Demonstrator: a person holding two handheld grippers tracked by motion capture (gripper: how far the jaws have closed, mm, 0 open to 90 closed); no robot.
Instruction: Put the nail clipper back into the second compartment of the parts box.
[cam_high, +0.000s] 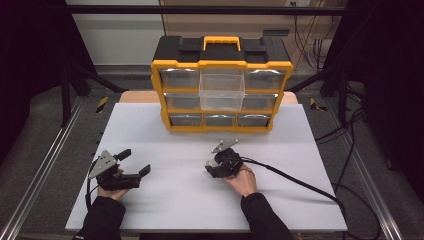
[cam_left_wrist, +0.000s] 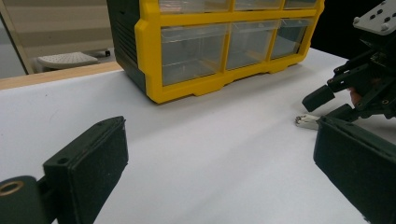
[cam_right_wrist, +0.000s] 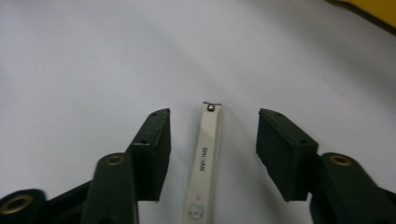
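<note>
A cream nail clipper (cam_right_wrist: 205, 158) with a small cat print lies flat on the white table (cam_high: 170, 200). In the right gripper view my right gripper (cam_right_wrist: 213, 119) straddles it, one black pad on each side, with a gap between each pad and the clipper. The high view shows this gripper (cam_high: 214, 167) low over the table's middle, pointing left. From the left gripper view the clipper's tip (cam_left_wrist: 306, 121) pokes out beneath the right gripper (cam_left_wrist: 327, 105). My left gripper (cam_high: 136, 161) rests at the table's left, jaws wide apart and holding nothing (cam_left_wrist: 219, 140).
A yellow and black drawer organizer (cam_high: 222, 65) stands at the table's far edge, with rows of clear drawers. Its top middle drawer (cam_high: 221, 90) is pulled out toward me. The right gripper's cable (cam_high: 300, 182) trails across the table to the right.
</note>
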